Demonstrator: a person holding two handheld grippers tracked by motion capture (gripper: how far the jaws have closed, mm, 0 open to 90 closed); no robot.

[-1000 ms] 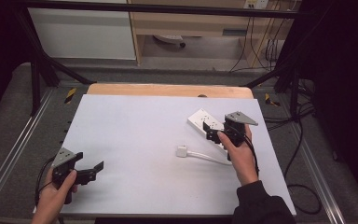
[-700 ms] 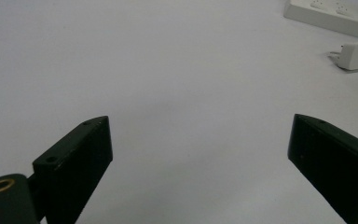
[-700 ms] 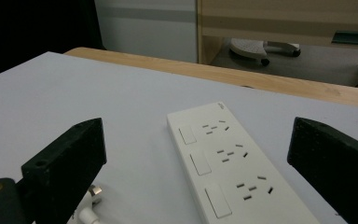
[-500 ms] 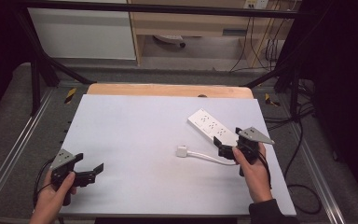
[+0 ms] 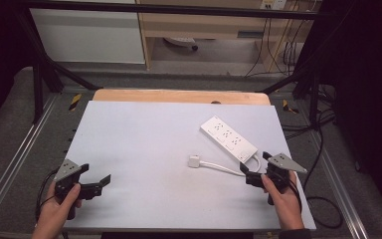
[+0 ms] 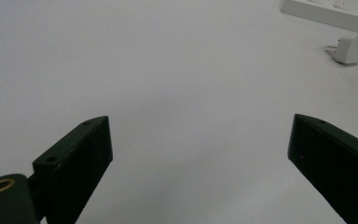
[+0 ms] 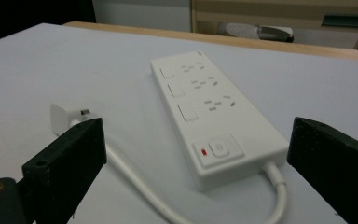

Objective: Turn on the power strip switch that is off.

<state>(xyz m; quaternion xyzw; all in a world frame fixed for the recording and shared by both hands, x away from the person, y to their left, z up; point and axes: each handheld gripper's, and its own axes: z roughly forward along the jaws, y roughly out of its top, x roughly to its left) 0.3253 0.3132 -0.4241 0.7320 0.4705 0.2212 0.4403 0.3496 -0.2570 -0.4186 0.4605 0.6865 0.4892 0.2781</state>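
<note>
Jaws spread wide and empty on both: left gripper (image 5: 93,180) at seven o'clock, right gripper (image 5: 254,169) at five o'clock. White power strip (image 5: 228,138) flat on table (image 5: 144,129) just beyond, at two o'clock, plug (image 5: 194,161) beside.

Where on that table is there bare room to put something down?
The white table is bare across its left and middle, between the left tongs and the plug. It is crowded at the right, around the power strip, its cord and the right tongs.
</note>
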